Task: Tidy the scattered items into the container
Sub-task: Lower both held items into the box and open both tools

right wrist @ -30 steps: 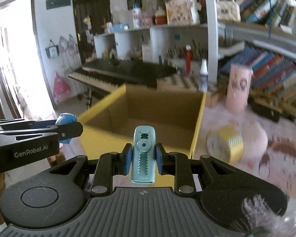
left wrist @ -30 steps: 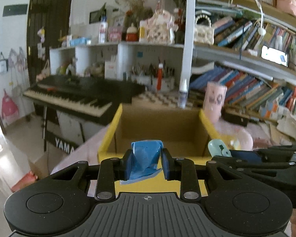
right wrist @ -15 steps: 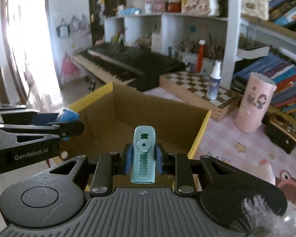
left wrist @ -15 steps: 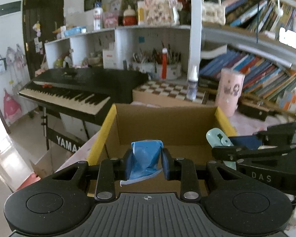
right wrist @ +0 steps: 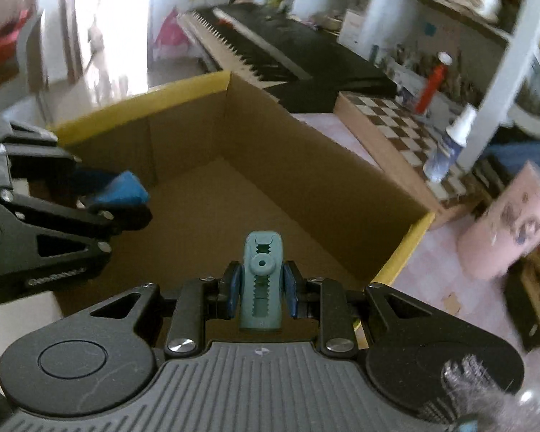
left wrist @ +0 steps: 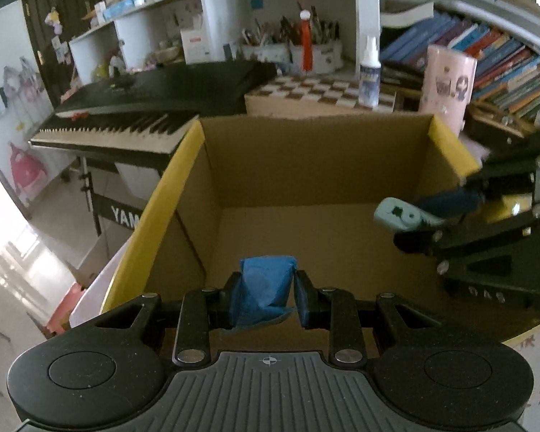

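Note:
An open cardboard box [left wrist: 446,144] with yellow flaps fills both views; its brown floor [right wrist: 212,216] is bare. My left gripper [left wrist: 266,293] is shut on a crumpled blue packet [left wrist: 264,291] and hangs over the box's near edge. My right gripper [right wrist: 261,288] is shut on a teal plastic clip [right wrist: 262,280], held over the box's interior. The right gripper with the clip [left wrist: 399,214] shows at the right of the left wrist view. The left gripper with the blue packet [right wrist: 122,189] shows at the left of the right wrist view.
A pink cylinder [left wrist: 446,86] and a spray bottle [left wrist: 369,72] on a chessboard [left wrist: 324,93] stand behind the box. A black keyboard [left wrist: 144,108] stands to the left. Bookshelves run along the back. A pink patterned cloth [right wrist: 435,270] covers the table right of the box.
Both grippers have moved forward and tilted down over the open box, so I now see its floor. Each still holds its item.

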Demonstrator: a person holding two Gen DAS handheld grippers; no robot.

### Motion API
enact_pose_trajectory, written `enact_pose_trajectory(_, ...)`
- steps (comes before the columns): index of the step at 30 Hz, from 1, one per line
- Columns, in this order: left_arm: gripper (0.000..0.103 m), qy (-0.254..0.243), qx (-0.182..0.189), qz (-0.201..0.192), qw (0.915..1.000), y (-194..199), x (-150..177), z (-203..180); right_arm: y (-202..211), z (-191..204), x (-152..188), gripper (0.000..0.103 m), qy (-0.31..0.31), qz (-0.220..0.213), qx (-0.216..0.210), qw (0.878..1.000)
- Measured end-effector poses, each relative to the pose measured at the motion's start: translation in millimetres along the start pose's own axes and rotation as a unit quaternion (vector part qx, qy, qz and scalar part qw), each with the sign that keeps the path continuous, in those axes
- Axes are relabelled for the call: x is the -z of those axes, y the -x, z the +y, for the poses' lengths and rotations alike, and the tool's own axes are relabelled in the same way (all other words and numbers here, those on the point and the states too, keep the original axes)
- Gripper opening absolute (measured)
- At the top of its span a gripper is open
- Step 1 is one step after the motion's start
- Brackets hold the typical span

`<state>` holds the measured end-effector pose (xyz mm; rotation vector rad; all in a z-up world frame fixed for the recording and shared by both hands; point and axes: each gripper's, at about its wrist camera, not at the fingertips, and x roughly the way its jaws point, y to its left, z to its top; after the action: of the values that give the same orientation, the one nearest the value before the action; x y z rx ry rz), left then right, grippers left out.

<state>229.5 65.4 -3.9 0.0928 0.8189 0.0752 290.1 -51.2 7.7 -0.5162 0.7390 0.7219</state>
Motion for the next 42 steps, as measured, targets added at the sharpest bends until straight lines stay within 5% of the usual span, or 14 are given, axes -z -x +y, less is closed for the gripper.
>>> enact_pose_trajectory(10,0.029,0.008,0.007,0.029,0.9995,-13,-2,-3,-21,4,-2,0.023,0.067,0.042,-0.036,0.996)
enact_pose_trajectory(18,0.033,0.006,0.006,0.029,0.9995,-16,-3,-9,-23,0,-5,0.023,0.057,0.042,-0.051,0.996)
enact_pose_trajectory(30,0.087,0.016,-0.028,-0.037,0.9988,22,-4,-4,16,-8,1,0.034,-0.007,-0.023,-0.005,1.000)
enact_pose_trajectory(42,0.100,0.010,-0.034,-0.092,0.9951,64,12,-3,87,-8,36,0.037,-0.162,-0.110,0.081,0.977)
